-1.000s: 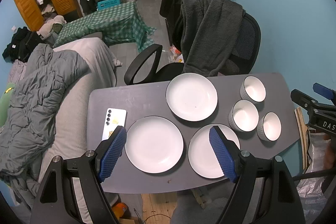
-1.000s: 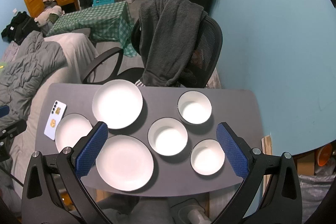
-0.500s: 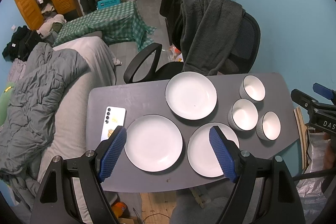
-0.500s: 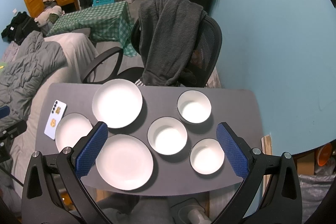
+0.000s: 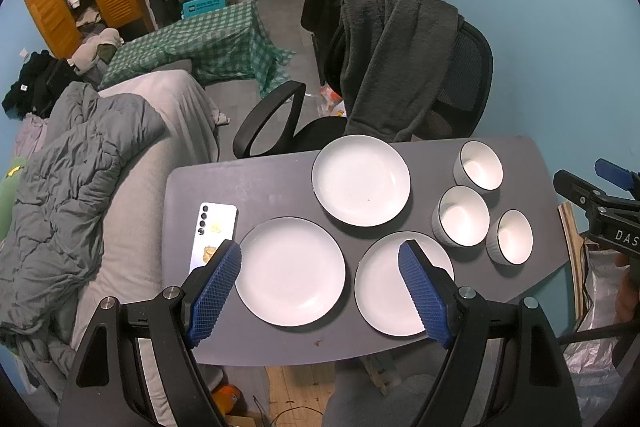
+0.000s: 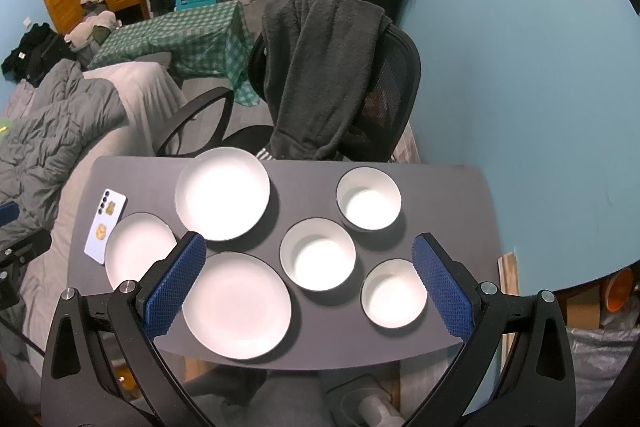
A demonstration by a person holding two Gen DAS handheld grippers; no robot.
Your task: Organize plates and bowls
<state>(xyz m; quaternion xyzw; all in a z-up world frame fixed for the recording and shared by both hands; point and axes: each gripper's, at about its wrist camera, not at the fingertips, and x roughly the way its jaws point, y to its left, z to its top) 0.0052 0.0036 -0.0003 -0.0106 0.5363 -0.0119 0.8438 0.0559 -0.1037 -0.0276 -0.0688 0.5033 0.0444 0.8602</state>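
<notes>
Three white plates lie on the grey table (image 5: 264, 183): a far plate (image 5: 361, 180), a near-left plate (image 5: 291, 270) and a near-right plate (image 5: 390, 285). Three white bowls stand to their right: far bowl (image 5: 479, 165), middle bowl (image 5: 464, 215), near bowl (image 5: 512, 236). In the right wrist view the plates (image 6: 222, 193) (image 6: 138, 249) (image 6: 236, 305) and bowls (image 6: 369, 198) (image 6: 318, 254) (image 6: 394, 293) show too. My left gripper (image 5: 320, 263) is open, held above the near plates. My right gripper (image 6: 310, 255) is open, held above the middle bowl. Both are empty.
A white phone (image 5: 213, 231) lies at the table's left side. A black office chair (image 5: 452, 83) draped with a grey garment stands behind the table. A bed with a grey duvet (image 5: 76, 179) lies to the left. The blue wall (image 6: 520, 67) is at the right.
Both grippers have drifted very slightly; the table shifts a little upward in the views. Nothing has been grasped or moved.
</notes>
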